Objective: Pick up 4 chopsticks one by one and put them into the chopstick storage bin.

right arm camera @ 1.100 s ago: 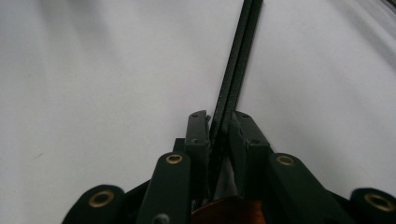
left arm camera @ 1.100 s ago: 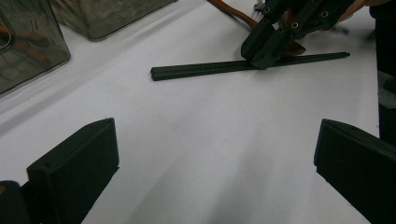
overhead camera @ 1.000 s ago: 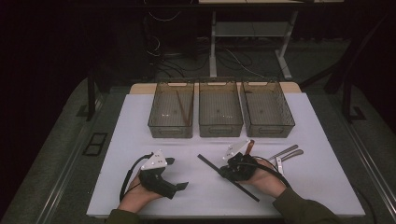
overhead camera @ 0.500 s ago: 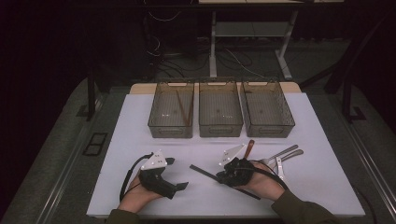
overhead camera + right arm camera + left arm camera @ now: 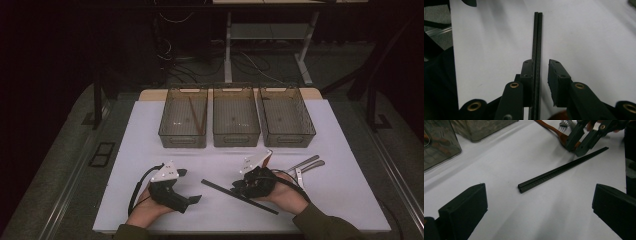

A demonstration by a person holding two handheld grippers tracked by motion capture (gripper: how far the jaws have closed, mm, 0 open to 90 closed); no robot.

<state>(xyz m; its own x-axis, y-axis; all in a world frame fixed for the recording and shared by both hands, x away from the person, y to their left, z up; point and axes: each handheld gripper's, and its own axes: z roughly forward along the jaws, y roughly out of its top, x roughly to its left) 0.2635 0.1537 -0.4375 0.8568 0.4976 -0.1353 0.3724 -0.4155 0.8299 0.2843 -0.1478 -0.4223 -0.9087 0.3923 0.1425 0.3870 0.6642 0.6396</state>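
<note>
Three bins [image 5: 236, 117], forks [image 5: 306, 165], white table [image 5: 345, 145]

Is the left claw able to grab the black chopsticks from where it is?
Probably yes: the left claw is open, with bare table between it and the black chopsticks. But the right claw already straddles them.

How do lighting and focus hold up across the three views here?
High view: the white table is evenly lit, the room behind it nearly black, and detail is soft. Left gripper view: the black chopsticks are sharp, while the near jaws and the bin at the left edge are blurred. Right gripper view: the jaws are in focus, the chopsticks' far end softens, and faint shadows streak the table.
</note>
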